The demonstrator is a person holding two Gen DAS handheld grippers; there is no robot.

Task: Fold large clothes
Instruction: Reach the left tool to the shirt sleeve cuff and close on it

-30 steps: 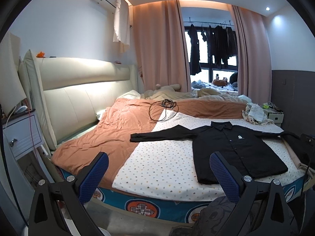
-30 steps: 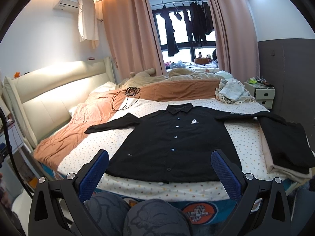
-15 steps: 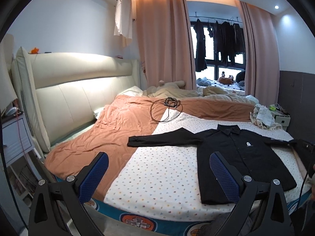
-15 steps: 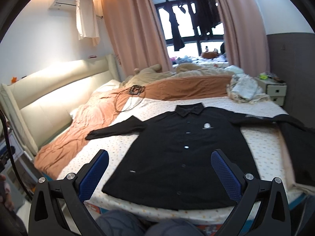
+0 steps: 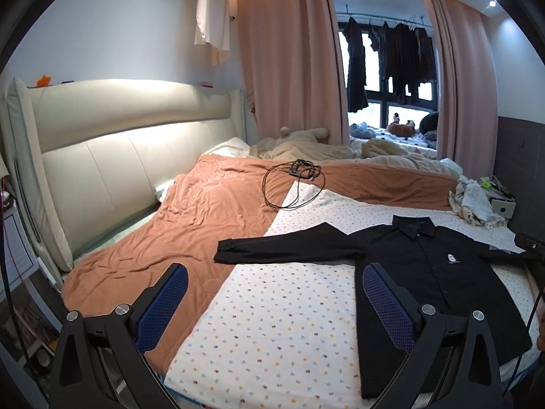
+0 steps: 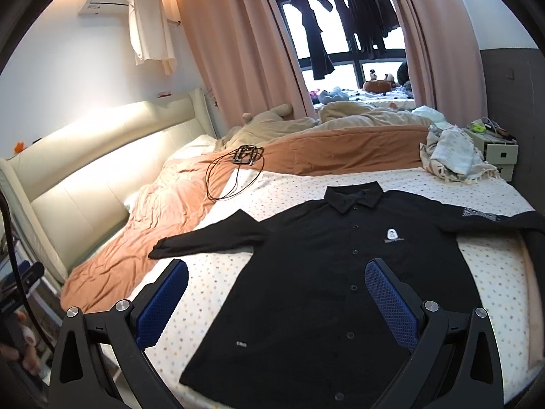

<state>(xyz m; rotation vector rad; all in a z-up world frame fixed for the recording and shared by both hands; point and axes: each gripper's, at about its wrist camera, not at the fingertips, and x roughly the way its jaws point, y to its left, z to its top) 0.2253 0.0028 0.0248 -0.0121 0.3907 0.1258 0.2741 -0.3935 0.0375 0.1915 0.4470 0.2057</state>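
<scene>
At the far left we see a cream padded headboard (image 5: 102,156) along the side of a wide bed. Next to it an orange-brown blanket (image 5: 190,225) lies rumpled over the mattress, and a loop of black cable (image 5: 293,187) rests where the blanket meets a white sheet with small coloured dots (image 5: 272,313). Our left gripper (image 5: 274,306) hangs above that sheet with its blue-padded fingers spread wide and nothing between them. Further right, a black long-sleeved shirt (image 6: 327,272) lies flat and face up on the dotted sheet, buttoned, collar toward the window, with a small white logo on the chest. One sleeve (image 6: 207,235) stretches out to the left, its cuff reaching the blanket's edge; the other runs off to the right. Our right gripper (image 6: 276,303) hovers over the shirt's lower half, fingers wide apart and holding nothing. Beyond the shirt are pink curtains (image 6: 238,51) and dark clothes hanging at the window (image 6: 347,13). At the far right, a pale bundle of cloth (image 6: 449,153) sits beside a small bedside cabinet (image 6: 500,156).
</scene>
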